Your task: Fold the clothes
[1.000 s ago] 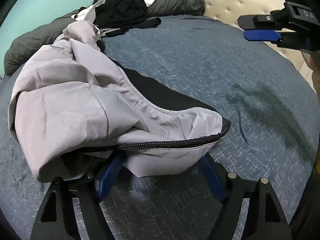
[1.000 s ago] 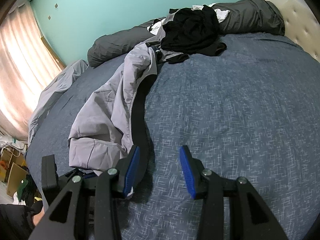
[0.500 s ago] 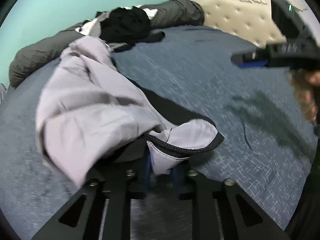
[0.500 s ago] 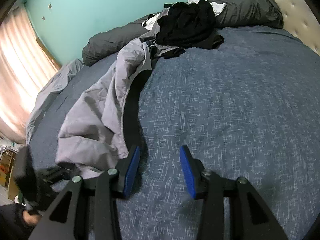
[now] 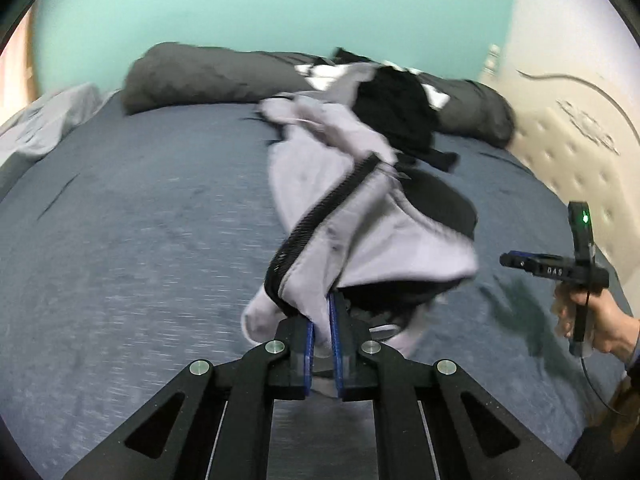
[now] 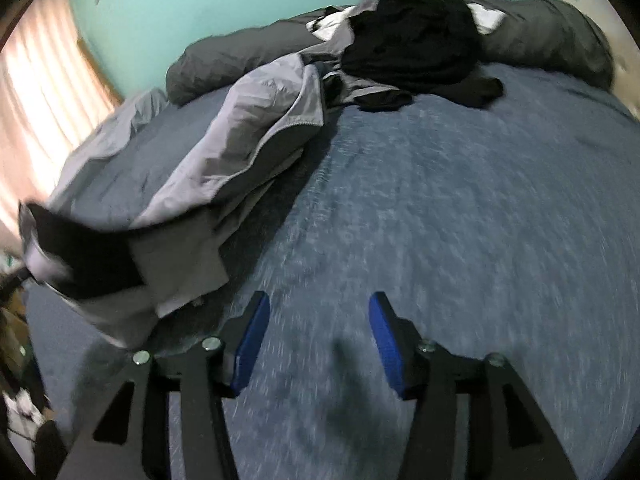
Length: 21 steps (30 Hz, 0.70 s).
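Left wrist view: the left gripper (image 5: 321, 328) has its jaws pinched tight on the hem of the grey jacket (image 5: 360, 216), right beside the black zip (image 5: 320, 208) that runs up and away from the blue pads (image 5: 335, 336). The cloth is lifted at the near end and trails back across the bed (image 5: 140, 220) toward the far side, where its other end lies under a black garment (image 5: 396, 112). Dark lining shows under the raised flap on the right. Behind it all, grey pillows (image 5: 208, 76) line up against the teal wall (image 5: 280, 4), with a cream headboard (image 5: 572, 148) at far right. The picture is blurred. At the right edge a hand (image 5: 592, 320) grips the handle of the right gripper (image 5: 516, 258), held above the bed, clear of the jacket.

Right wrist view: that gripper (image 6: 316, 344) has its jaws wide apart, nothing between them, only blue bedcover below. The jacket (image 6: 248, 152) stretches from the left edge up to the black garment (image 6: 412, 44) by the pillows (image 6: 240, 60). A bright curtain (image 6: 44, 80) glows at far left.
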{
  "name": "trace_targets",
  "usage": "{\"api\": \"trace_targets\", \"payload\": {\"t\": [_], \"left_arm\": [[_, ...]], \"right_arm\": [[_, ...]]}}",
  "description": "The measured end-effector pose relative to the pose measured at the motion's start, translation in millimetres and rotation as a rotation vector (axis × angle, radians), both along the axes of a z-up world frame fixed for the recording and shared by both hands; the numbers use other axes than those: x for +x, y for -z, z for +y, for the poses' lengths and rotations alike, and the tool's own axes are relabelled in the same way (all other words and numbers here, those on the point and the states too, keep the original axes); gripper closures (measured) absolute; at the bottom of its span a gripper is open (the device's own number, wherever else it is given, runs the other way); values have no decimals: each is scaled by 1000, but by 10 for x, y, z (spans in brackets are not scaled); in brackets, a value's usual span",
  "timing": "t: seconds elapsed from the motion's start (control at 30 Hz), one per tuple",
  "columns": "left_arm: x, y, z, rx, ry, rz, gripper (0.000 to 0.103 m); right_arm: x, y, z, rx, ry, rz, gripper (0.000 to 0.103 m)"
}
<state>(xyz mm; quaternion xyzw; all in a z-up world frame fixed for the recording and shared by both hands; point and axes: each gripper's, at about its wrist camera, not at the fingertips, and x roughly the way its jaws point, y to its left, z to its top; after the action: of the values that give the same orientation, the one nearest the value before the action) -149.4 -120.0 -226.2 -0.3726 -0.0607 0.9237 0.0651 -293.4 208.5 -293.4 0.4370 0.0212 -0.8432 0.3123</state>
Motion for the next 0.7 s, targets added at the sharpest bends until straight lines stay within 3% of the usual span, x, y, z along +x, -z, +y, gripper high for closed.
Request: {"api": "trace_targets", "payload": {"t": [0.17, 0.37, 0.7], "left_arm": [[-31, 96, -222, -2, -12, -6, 95], [-55, 174, -449, 64, -21, -4, 95], [-175, 167, -633, 95, -9, 20, 95]], "right_arm": [[-266, 83, -432, 78, -49, 82, 50], [-576, 174, -928, 169, -108, 180, 49], [-868, 363, -1549, 253, -204, 280, 49]]}}
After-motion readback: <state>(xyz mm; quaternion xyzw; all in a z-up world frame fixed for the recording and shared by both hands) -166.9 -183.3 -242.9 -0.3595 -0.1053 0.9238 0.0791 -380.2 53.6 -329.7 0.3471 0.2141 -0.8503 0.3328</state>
